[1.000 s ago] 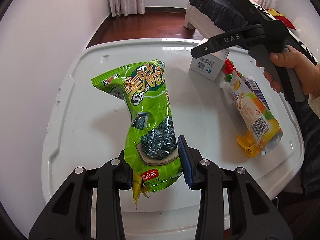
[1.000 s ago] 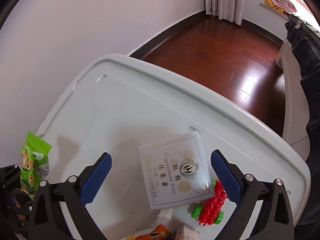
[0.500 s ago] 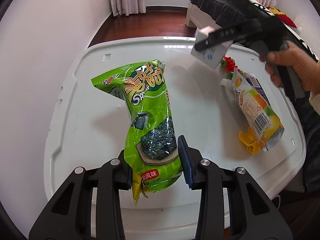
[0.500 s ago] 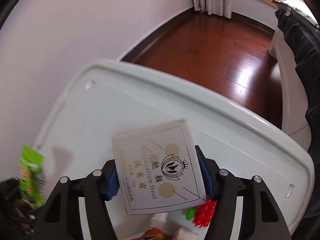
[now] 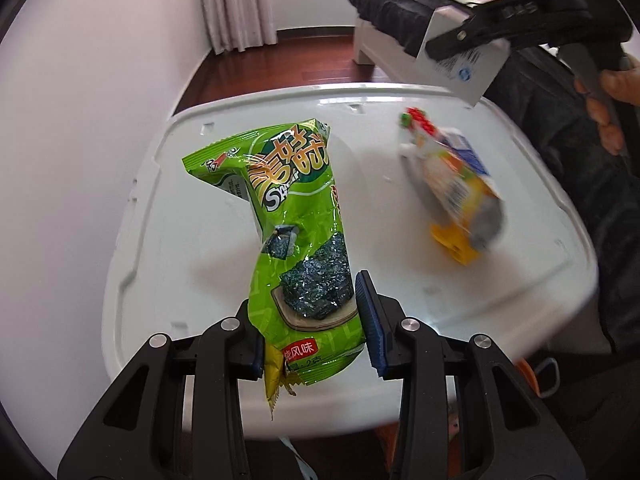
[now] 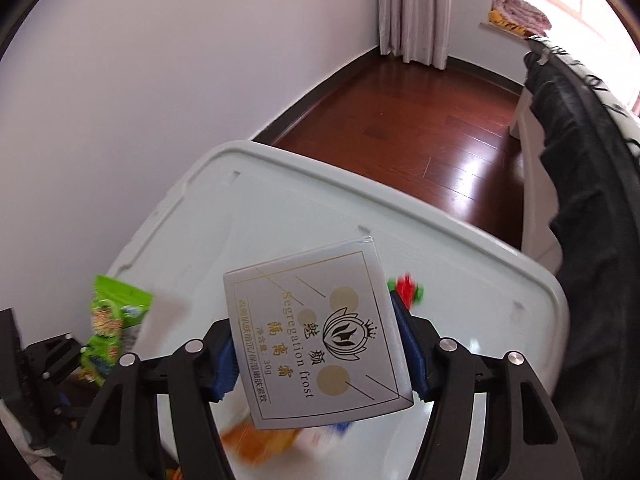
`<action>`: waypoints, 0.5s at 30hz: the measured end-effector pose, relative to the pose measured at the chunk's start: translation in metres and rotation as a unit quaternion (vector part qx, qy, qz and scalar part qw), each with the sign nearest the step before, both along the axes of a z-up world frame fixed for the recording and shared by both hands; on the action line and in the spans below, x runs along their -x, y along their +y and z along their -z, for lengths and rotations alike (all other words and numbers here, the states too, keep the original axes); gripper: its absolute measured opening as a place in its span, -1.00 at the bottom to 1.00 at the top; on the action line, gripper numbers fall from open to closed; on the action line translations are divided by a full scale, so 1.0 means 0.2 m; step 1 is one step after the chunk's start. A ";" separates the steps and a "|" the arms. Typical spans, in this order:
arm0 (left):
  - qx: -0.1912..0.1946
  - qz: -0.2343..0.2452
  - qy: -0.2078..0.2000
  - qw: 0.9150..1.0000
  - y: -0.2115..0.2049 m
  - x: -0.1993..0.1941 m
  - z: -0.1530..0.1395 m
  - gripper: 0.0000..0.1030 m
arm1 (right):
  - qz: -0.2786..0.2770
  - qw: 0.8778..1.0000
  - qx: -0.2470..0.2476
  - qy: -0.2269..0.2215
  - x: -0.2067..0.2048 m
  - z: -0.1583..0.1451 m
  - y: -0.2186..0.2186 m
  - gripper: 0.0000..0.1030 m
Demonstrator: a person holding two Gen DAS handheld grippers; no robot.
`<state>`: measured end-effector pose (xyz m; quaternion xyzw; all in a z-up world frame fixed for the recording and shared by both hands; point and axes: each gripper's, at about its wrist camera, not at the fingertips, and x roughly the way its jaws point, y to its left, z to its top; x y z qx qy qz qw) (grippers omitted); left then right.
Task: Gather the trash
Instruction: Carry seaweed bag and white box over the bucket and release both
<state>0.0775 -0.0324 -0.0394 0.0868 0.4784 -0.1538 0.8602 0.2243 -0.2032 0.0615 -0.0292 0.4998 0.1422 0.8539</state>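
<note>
White plastic forms the bench (image 5: 168, 216), set against a pale wall with dark wood floor beyond. Over its near-left part, the left tool (image 5: 310, 328) is clamped on the lower end of a green snack bag (image 5: 296, 216), held clear of the top. Toward the right edge lies a blurred orange drink pouch (image 5: 456, 196). Above the far-right corner, the right tool (image 6: 320, 354) grips a white box (image 6: 320, 336).

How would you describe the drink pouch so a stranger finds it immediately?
Look at the white lid that serves as a tabletop. On its right side, away from both grippers, lies the pouch. Unlike the green snack bag and white box, nothing holds it.
</note>
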 end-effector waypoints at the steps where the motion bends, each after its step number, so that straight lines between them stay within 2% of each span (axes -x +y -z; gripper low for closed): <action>1: -0.001 0.006 0.003 1.000 -0.01 0.05 -0.01 -0.30 | 0.001 1.000 0.002 -0.004 0.07 -0.03 0.00 0.24; 4: 0.011 0.030 0.015 0.999 -0.03 0.16 -0.03 -0.30 | 0.006 1.000 0.002 -0.016 0.35 -0.11 -0.01 0.24; 9: 0.033 0.084 0.033 0.995 -0.11 0.41 -0.05 -0.29 | 0.023 0.999 -0.016 -0.019 0.84 -0.16 -0.01 0.24; 12: 0.051 0.124 0.056 0.989 -0.17 0.56 -0.01 -0.28 | 0.036 0.998 -0.042 -0.011 1.10 -0.09 0.01 0.24; 15: 0.054 0.150 0.098 0.982 -0.24 0.67 0.09 -0.28 | 0.054 0.997 -0.061 0.010 1.31 0.06 0.04 0.24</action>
